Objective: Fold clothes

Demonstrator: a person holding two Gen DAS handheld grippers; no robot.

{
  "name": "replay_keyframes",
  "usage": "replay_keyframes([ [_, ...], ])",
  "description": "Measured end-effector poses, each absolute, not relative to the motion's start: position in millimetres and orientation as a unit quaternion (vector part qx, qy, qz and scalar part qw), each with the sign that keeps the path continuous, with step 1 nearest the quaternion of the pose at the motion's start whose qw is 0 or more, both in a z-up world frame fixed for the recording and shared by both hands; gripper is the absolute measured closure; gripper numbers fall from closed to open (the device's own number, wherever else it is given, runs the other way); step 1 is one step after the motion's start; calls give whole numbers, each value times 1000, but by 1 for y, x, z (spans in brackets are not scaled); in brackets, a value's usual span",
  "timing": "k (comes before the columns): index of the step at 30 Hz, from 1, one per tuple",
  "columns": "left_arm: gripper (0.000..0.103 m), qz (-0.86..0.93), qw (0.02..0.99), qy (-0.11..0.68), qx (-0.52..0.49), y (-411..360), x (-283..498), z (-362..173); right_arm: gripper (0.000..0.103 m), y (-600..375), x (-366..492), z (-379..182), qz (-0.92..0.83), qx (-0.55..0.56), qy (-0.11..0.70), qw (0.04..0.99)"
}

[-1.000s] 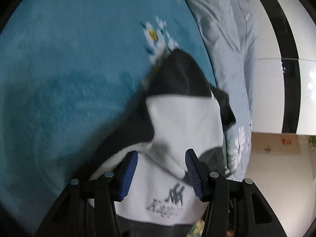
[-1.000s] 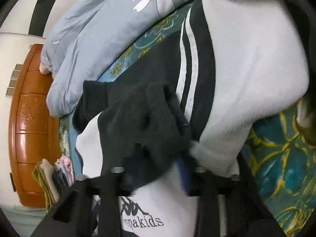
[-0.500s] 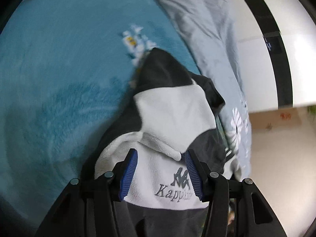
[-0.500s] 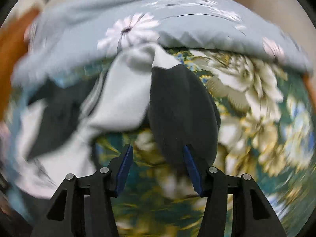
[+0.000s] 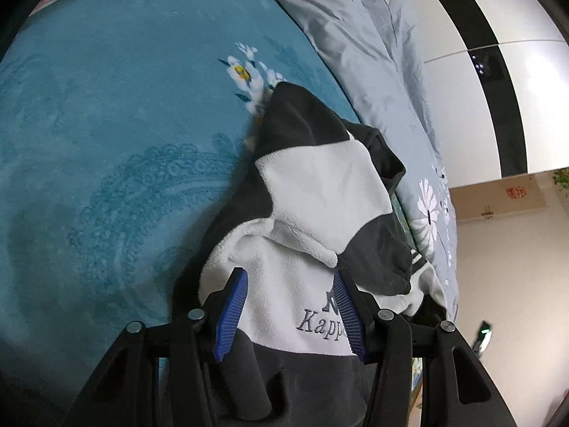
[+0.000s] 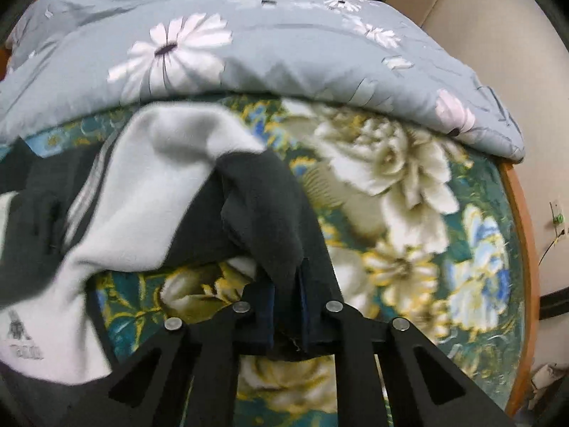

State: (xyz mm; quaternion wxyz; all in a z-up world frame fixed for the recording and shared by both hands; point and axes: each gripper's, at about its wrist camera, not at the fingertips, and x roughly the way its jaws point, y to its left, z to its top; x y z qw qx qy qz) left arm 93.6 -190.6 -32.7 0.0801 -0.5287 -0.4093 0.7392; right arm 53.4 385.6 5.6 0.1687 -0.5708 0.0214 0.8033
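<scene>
The black-and-white fleece top [image 5: 320, 192] lies crumpled on my teal blanket [image 5: 106, 124], beside the grey floral duvet [image 6: 284, 46]. My right gripper [image 6: 286, 295] has just closed on its dark sleeve [image 6: 263, 206]; my left gripper [image 5: 290, 306] stands half-open, hovering over the logo, pads clear.

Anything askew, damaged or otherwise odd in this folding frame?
Nothing looks damaged or spilled. The black-and-white fleece lies bunched on the teal blanket, unfolded. The right gripper pinches its dark sleeve; the left gripper straddles the fleece, open.
</scene>
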Motion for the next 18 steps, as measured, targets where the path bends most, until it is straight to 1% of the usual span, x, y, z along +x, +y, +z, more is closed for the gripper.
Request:
replay_keyframes([
  [2,49,740,88,-410,-526,-190,93,-31,92,379,55,41,807,-575,44,127],
  [5,49,736,95,-421,-521,-194,93,-32,93,348,52,98,812,-577,79,27],
  [9,49,730,104,-441,-511,-200,94,-33,93,269,28,143,801,-581,89,-112],
  [12,49,735,106,-446,-499,-205,97,-29,93,192,1,138,778,-592,84,-192],
  [18,49,740,85,-462,-482,-223,101,-31,93,24,-40,71,704,-654,23,-276],
])
